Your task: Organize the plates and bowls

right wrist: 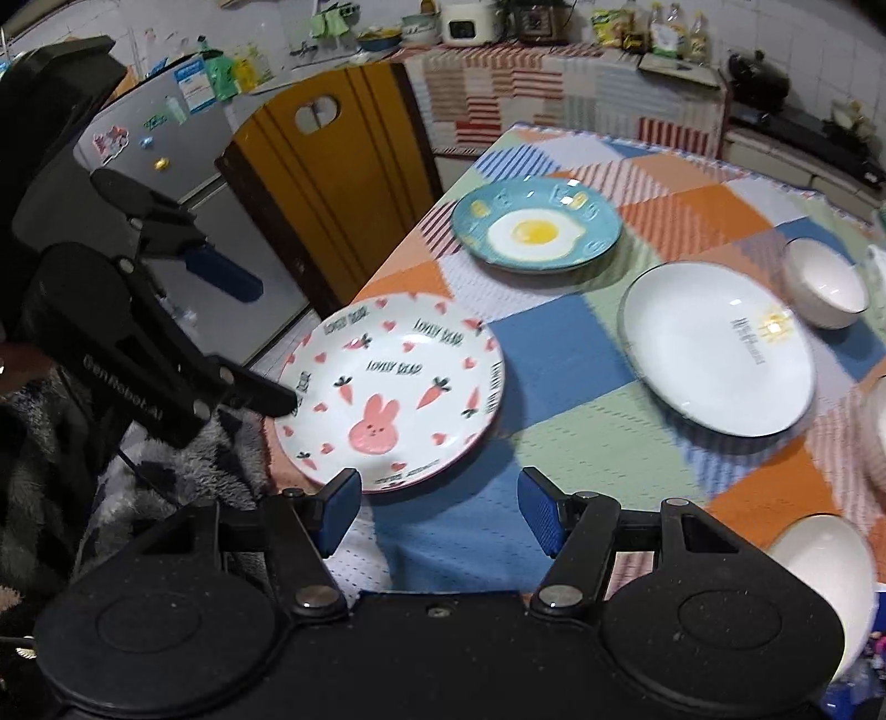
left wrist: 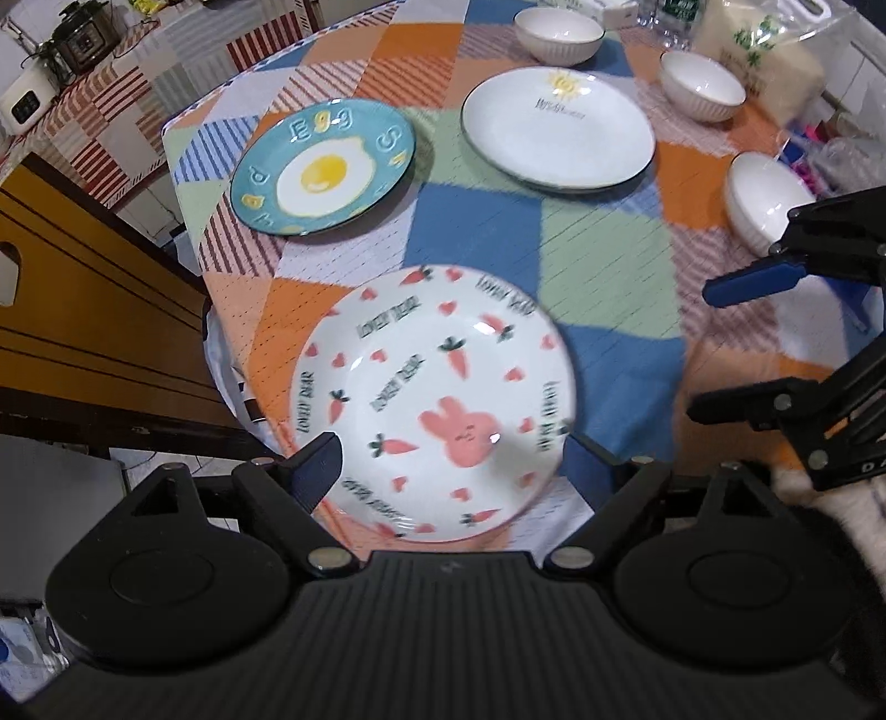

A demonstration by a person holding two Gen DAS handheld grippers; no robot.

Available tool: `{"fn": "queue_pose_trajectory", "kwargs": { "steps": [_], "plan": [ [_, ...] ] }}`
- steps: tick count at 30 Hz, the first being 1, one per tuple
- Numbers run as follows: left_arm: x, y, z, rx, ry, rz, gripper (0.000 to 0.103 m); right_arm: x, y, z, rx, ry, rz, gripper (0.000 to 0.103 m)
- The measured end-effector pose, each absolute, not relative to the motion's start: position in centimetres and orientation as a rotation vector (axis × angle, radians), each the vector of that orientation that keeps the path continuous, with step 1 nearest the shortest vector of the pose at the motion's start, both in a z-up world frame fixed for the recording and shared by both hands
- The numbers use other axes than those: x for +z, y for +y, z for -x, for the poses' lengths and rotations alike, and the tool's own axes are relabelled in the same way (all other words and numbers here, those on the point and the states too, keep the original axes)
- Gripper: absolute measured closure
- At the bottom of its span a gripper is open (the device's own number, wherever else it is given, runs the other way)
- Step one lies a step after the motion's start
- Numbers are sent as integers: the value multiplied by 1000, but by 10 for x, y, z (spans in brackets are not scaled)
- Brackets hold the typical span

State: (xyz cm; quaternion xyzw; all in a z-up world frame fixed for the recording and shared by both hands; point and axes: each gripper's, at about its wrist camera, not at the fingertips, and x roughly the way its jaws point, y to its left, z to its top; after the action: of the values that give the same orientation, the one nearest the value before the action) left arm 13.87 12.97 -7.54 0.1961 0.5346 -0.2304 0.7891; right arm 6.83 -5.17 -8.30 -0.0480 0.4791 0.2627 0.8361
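Observation:
A white bunny-and-carrot plate (left wrist: 437,404) (right wrist: 390,390) lies at the near table corner. My left gripper (left wrist: 454,471) is open, its fingers wide apart at the plate's near rim; one finger sits over the rim and the other is under or beside it. It also shows in the right wrist view (right wrist: 266,343). My right gripper (right wrist: 437,512) is open and empty, over the cloth just right of that plate; it also shows in the left wrist view (left wrist: 720,343). A blue egg plate (left wrist: 324,166) (right wrist: 534,224) and a plain white plate (left wrist: 556,127) (right wrist: 717,346) lie farther back.
Three white bowls (left wrist: 559,33) (left wrist: 700,86) (left wrist: 767,202) stand at the back and right of the table. A bowl (right wrist: 825,581) sits by my right gripper. A wooden chair (right wrist: 332,183) stands at the table's left edge. Plastic bags (left wrist: 758,50) lie far right.

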Motion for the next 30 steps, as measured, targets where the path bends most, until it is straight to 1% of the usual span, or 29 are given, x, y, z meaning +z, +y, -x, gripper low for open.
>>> {"fn": "queue_pose_trajectory", "kwargs": {
  "steps": [5,10,14,15,17,18,19,20,21,22,23,24,25,26,30],
  "plan": [
    [-107,152,-156,-475,1170,-418,16,-113,-37,-81,613,1028,153,36],
    [-140,175,-173,-435,1169,-396,16,-134,-33,-96,617,965,129,36],
    [-154,189,-183,-363,1132,-371,16,-153,-29,-104,638,904,144,36],
    [-156,193,-185,-334,1115,-368,18,-157,-27,-106,648,896,152,36],
    [-161,200,-191,-348,1132,-341,19,-165,-26,-111,648,907,145,36],
    [-163,203,-194,-355,1146,-316,22,-168,-25,-115,652,928,128,36],
    [-166,207,-197,-365,1162,-294,28,-172,-26,-118,653,943,107,34],
    [-169,209,-199,-373,1178,-284,32,-174,-26,-120,646,955,85,35],
    [-173,210,-201,-377,1198,-277,42,-178,-27,-123,638,972,61,35],
    [-177,210,-201,-380,1216,-278,51,-180,-28,-126,636,993,28,41],
    [-180,210,-202,-383,1232,-280,55,-183,-29,-127,638,1010,-3,48],
    [-184,210,-201,-387,1246,-281,68,-186,-30,-128,633,1029,-32,51],
    [-186,210,-200,-399,1257,-270,74,-188,-31,-128,626,1042,-50,58],
    [-187,210,-200,-406,1263,-251,74,-190,-31,-127,616,1052,-54,69],
    [-188,210,-200,-396,1272,-240,74,-200,-39,-127,605,1089,-198,75]
  ]
}}
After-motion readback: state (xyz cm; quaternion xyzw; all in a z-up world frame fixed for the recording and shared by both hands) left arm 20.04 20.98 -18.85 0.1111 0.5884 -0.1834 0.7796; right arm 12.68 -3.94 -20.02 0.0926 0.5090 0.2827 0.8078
